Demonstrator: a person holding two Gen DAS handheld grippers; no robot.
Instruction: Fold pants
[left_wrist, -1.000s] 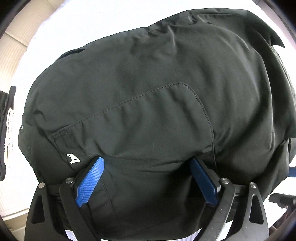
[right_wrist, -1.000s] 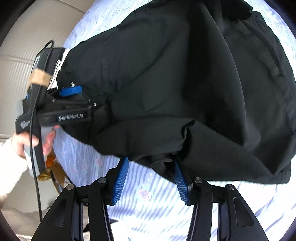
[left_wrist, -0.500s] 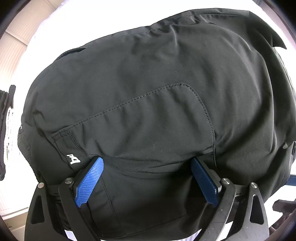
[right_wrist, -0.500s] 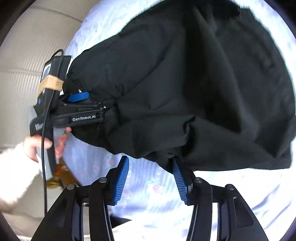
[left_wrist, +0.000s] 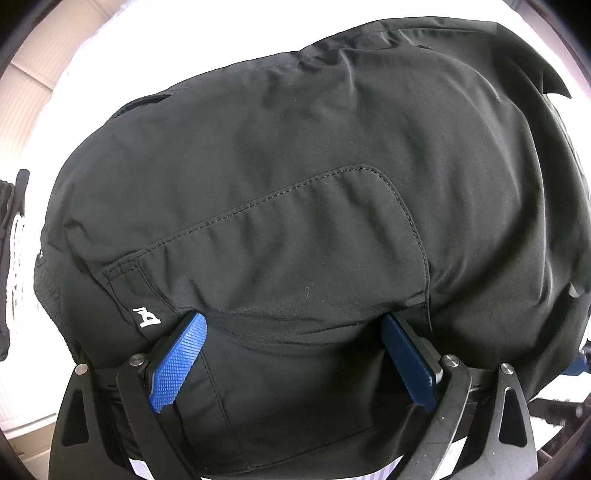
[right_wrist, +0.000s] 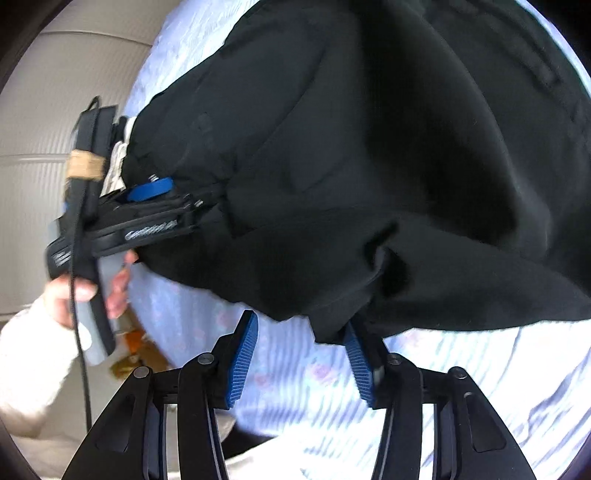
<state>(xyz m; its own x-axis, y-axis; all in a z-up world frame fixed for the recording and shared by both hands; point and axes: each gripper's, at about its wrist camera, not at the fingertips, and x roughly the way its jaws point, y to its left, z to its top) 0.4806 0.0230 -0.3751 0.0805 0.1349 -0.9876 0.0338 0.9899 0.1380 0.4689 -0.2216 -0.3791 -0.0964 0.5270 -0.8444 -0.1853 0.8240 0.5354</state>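
Observation:
The black pants (left_wrist: 280, 206) fill the left wrist view, back pocket and a small white logo facing me. My left gripper (left_wrist: 291, 325) is open, its blue pads wide apart with a bunched fold of the waist end lying between them. In the right wrist view the pants (right_wrist: 388, 155) lie bunched on the striped bedsheet (right_wrist: 461, 369). My right gripper (right_wrist: 301, 332) is open at the near hem, the cloth touching only its right pad. The left gripper (right_wrist: 147, 192) also shows there at the left, held by a hand, pushed into the cloth edge.
A pale ribbed wall or headboard (right_wrist: 33, 155) stands at the left beyond the bed edge. A person's white sleeve and hand (right_wrist: 74, 295) hold the left gripper. A dark strap-like object (left_wrist: 11, 258) lies at the left edge of the left wrist view.
The right gripper has pulled back and turned, so the view tilts and blurs and the pants hem sits nearer its right pad. The left view is almost unchanged.

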